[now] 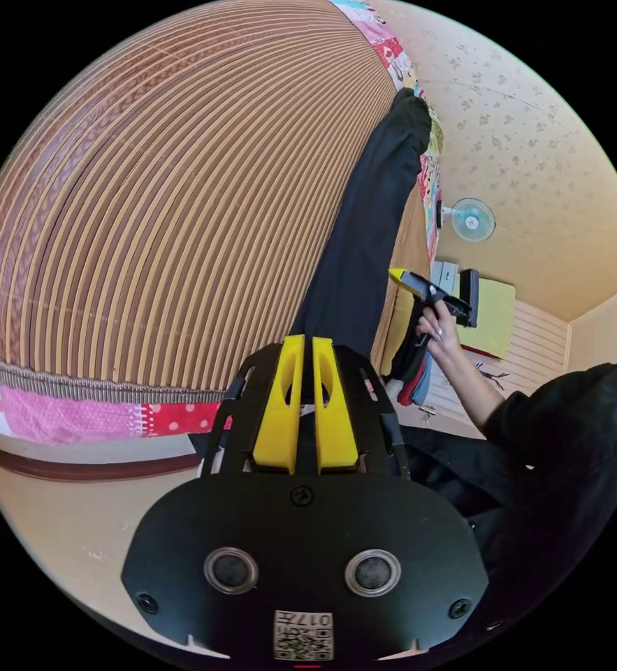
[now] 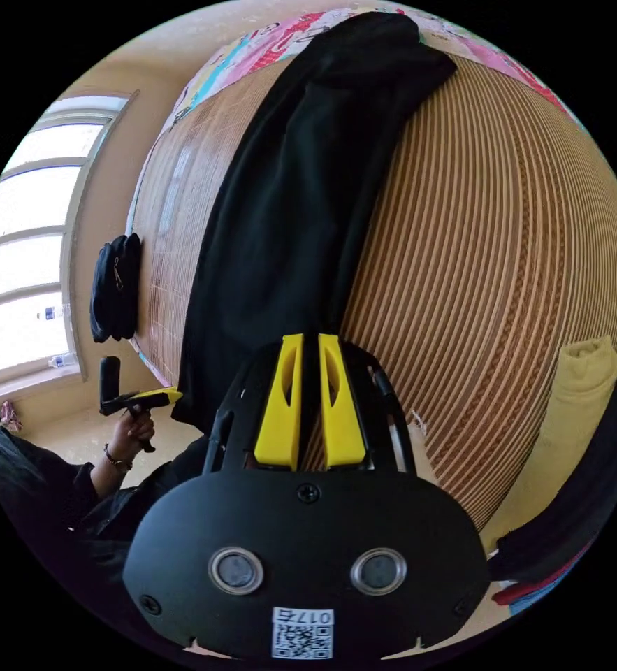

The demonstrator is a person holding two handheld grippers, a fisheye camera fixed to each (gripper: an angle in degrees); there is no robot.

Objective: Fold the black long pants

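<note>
I see the striped bamboo mat (image 1: 154,210) covering the bed, patchwork quilt (image 1: 77,412) edging out beneath it. Black long pants (image 2: 287,210) lie stretched lengthwise on the mat — near end at both grippers, far end up by the quilt's far edge. A folded yellow garment (image 2: 581,391) sits on the mat to the right. Left gripper (image 1: 307,349): yellow jaws nearly together over the pants' near end; can't tell if cloth is pinched. Right gripper (image 2: 310,346) — same narrow gap at the near hem, grip unclear. Small fan (image 1: 472,219) on the wall.
</note>
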